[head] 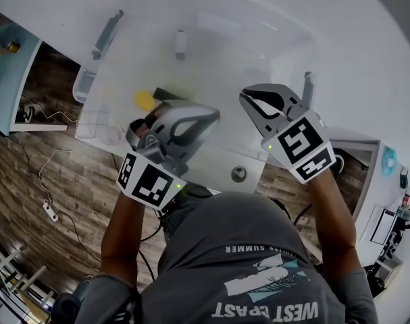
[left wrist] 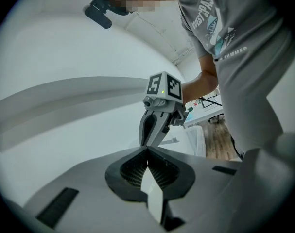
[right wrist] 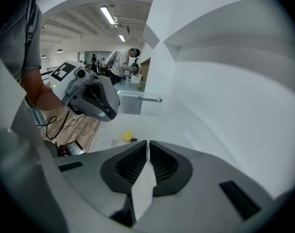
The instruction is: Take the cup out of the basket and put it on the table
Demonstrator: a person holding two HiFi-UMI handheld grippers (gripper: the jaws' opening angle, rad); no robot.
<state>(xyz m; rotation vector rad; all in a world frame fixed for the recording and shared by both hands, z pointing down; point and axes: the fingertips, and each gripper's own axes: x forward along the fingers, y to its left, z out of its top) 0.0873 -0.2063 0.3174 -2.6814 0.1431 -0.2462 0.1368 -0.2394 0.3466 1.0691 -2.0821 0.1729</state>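
The person holds two hand-held grippers above the white bench (head: 367, 52). The left hand-held gripper (left wrist: 147, 150) has its jaws pressed together with nothing between them. The right hand-held gripper (right wrist: 147, 143) is the same: its tips leave only a thin slit and pinch nothing. There is one basket (head: 86, 117), a clear plastic one, and it stands at the left edge of the bench in the head view. One small yellow thing (head: 144, 100) lies on the bench just beside the basket, on the side toward the middle of the bench. It may be the cup, but I cannot tell this for sure. One small dark thing (head: 165, 93) touches it on the side away from the basket. The left hand-held gripper hangs in the air near the basket, and the right one is further from the basket, beyond the left one. Two grey brackets are on the bench, one (head: 107, 36) just behind the basket and one (head: 307, 86) well apart from it. One power strip (head: 49, 211) lies on the wood floor below the basket.
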